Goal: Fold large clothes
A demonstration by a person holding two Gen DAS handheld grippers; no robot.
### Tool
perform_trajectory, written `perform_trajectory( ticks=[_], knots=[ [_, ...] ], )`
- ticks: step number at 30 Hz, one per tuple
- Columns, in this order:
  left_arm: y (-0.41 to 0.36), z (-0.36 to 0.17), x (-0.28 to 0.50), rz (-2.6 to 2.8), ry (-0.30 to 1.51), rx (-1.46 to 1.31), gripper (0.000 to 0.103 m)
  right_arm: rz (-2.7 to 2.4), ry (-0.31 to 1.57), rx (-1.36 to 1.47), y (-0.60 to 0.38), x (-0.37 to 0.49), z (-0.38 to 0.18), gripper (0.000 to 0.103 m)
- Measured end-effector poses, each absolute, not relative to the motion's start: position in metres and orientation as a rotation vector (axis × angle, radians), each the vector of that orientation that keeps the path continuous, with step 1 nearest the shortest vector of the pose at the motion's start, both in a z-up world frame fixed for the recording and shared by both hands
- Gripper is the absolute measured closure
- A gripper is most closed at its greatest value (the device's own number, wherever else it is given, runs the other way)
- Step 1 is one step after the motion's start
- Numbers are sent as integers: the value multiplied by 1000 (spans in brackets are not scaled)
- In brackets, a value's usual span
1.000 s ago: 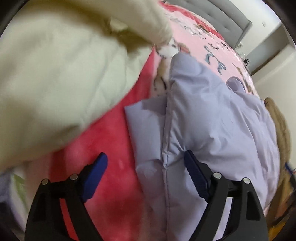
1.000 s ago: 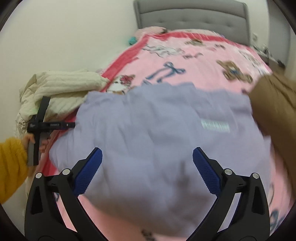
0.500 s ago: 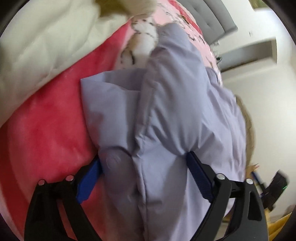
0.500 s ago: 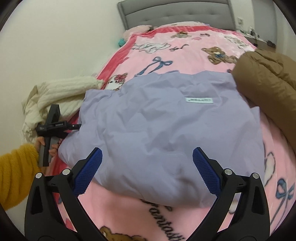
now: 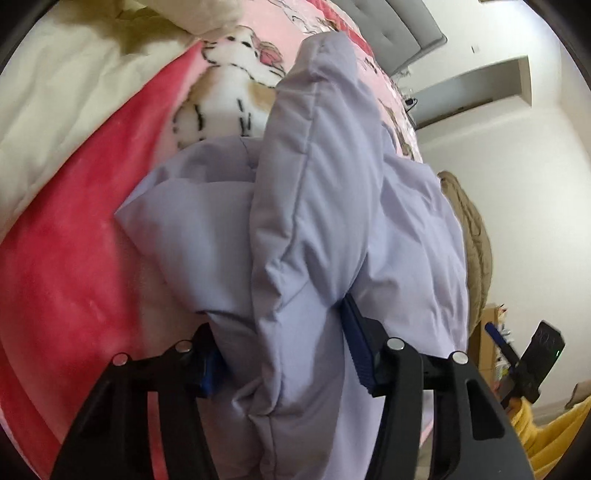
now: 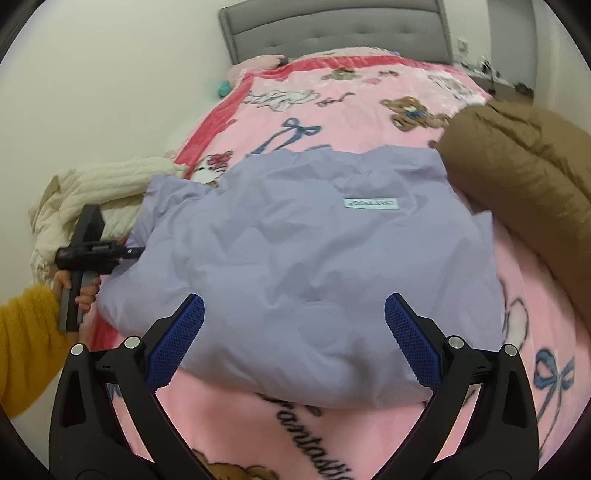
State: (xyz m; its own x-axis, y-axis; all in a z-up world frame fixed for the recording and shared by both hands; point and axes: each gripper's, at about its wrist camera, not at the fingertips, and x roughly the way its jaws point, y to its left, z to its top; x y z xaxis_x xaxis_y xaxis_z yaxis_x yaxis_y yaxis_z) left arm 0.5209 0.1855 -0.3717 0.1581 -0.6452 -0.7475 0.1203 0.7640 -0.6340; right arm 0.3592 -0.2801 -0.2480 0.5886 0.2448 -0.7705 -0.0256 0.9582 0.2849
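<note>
A lilac padded jacket [image 6: 314,258] lies folded on the pink bed blanket [image 6: 332,110], a small label facing up. In the left wrist view the jacket [image 5: 314,221] bulges between the jaws. My left gripper [image 5: 284,343] is shut on its thick left edge. It shows in the right wrist view [image 6: 125,253] at the jacket's left side. My right gripper [image 6: 293,332] is open and empty, just above the jacket's near edge.
A cream knitted garment [image 6: 96,192] lies heaped at the bed's left edge. A brown padded coat [image 6: 524,177] lies at the right, touching the jacket. A grey headboard [image 6: 332,29] stands at the far end. A white wall runs along the left.
My left gripper moved onto the jacket's edge and closed on it. My right gripper drew back a little and stayed open.
</note>
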Motion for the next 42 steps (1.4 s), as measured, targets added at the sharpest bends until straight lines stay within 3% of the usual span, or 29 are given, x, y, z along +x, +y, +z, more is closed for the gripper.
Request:
perform_trajectory(
  ticks=[2,4,9,13,16,22,31,32,33,35,36,42],
  knots=[
    [183,-388,530,-518,1366,-486,23,128,949,301,-295,363,-253,9],
    [183,-396,538,-538,1401,-538,19,111,941,328,-307,363,-251,9],
    [176,-395,546,-560,1446,-513,18,61,925,194,-337,370,-246,8],
    [151,-380,551,-591,1454,-419,39,83,987,237,-384,388,-264,8],
    [146,-377,551,-568,1471,-371,39,80,1052,236,-413,409,-288,8],
    [128,-373,558,-503,1481,-335,23,187,1177,481,-464,448,-359,10],
    [133,-391,555,-492,1430,-405,7,257,1270,538,-446,472,-398,8],
    [133,-392,556,-487,1447,-407,6,250,1267,514,-441,471,-396,9],
    [138,-392,551,-478,1460,-408,6,248,1255,495,-436,469,-393,18],
    [128,-388,554,-448,1465,-366,11,243,1236,444,-425,464,-384,30],
    [123,-387,557,-441,1454,-340,14,281,1219,454,-422,462,-381,52],
    [94,-364,543,-351,1373,-260,54,204,1186,384,-397,451,-364,67]
  ],
)
